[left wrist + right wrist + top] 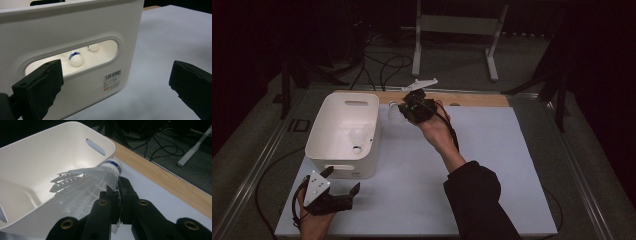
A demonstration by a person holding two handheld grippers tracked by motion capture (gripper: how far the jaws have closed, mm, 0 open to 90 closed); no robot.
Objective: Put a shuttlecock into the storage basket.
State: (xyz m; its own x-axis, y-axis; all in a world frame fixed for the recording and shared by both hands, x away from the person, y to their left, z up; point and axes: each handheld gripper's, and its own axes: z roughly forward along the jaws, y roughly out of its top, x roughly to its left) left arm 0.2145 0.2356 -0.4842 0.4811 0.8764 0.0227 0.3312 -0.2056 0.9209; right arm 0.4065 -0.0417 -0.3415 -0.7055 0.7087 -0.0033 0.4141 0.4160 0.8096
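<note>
At the upper centre of the high view, my right claw [408,107] is clamped on a shuttlecock [100,178]. The white bin [328,129] lies just to its left. My left claw [343,181] stands apart.

My right gripper [404,107] is raised at the far side, my forearm reaching up and forward in a dark sleeve [477,192], wrist bent so the jaws point left. Its jaws are clamped tight together. My left gripper [343,181] sits low at the near left corner, my hand [314,220] under it, jaws spread wide apart and pointing forward.
</note>
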